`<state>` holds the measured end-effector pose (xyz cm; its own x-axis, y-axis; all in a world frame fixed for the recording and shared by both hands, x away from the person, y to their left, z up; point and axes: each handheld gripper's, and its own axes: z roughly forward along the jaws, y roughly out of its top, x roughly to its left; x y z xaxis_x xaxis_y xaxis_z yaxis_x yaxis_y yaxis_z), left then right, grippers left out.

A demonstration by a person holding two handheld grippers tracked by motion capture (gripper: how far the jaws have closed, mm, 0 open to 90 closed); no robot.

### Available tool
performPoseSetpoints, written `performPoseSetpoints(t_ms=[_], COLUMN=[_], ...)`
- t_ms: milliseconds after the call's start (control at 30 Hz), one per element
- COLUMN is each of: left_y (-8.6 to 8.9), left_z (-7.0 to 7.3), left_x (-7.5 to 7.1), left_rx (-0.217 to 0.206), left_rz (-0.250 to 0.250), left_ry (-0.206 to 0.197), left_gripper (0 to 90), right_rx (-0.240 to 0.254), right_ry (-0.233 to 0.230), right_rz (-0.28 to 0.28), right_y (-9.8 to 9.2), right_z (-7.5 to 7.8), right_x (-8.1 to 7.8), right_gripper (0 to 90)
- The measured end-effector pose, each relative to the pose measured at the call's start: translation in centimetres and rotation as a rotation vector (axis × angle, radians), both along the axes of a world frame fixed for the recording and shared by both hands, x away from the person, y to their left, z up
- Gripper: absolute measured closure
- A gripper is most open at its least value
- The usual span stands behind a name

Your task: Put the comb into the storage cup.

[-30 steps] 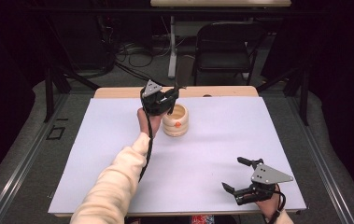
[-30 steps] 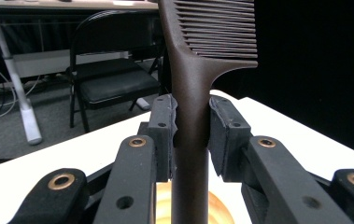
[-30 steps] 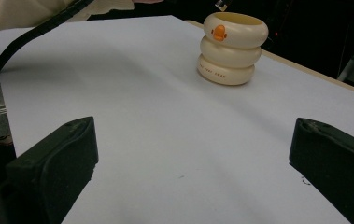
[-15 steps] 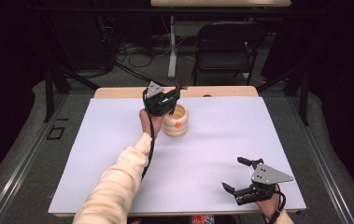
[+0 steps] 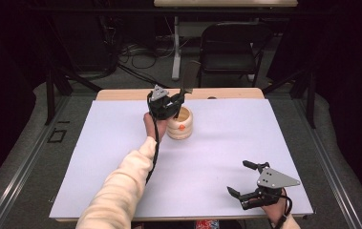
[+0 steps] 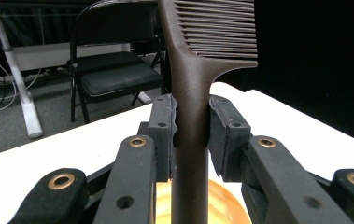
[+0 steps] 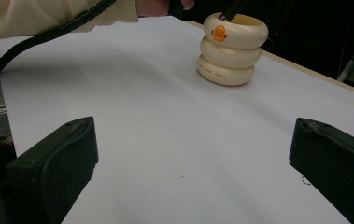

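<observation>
The left gripper hangs just above the cream, ring-stacked ceramic holder with an orange duck bill on its side, near the far middle of the white-covered table. Its jaws are closed on the handle of a dark brown plastic comb, which stands upright, teeth uppermost. In the left gripper view the handle runs down between the two black pads toward the holder's pale yellow inside, directly below. In the right gripper view a dark end slants across the holder's rim, so the tip of the handle appears to be at or just inside the mouth; how deep it reaches cannot be told.

The right gripper rests low at the near right edge of the table, well apart from the holder, its jaws spread wide and gripping nothing.

The work looks to be standing the comb in the holder, and it seems well along: the comb is picked up, turned upright and lined up over the opening. What appears left is to lower it until it sits on the bottom, part the jaws and draw the hand clear without tipping the holder.
</observation>
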<state>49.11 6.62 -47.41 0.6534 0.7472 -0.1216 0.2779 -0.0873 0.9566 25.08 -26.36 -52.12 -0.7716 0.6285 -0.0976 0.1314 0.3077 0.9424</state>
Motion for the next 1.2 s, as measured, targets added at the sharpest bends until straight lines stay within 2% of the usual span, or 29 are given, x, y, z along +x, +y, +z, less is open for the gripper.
performPoseSetpoints(t_ms=[533,600,1200], left_y=[0.1,0.1,0.1], left_z=[-1.2,-1.4,-2.1], left_x=[0.0,0.0,-0.1], left_rx=[0.026,0.03,0.061], left_rz=[0.009,-0.005,-0.011], left_ry=[0.015,0.026,0.038], left_gripper=[72.3,72.3,72.3], right_rx=[-0.001,0.0,-0.001], right_ry=[0.001,0.001,0.001], right_rz=[0.002,0.002,0.002], right_y=[0.0,0.0,0.0], right_z=[0.0,0.0,0.0], right_x=[0.0,0.0,0.0], right_gripper=[0.6,0.5,0.6])
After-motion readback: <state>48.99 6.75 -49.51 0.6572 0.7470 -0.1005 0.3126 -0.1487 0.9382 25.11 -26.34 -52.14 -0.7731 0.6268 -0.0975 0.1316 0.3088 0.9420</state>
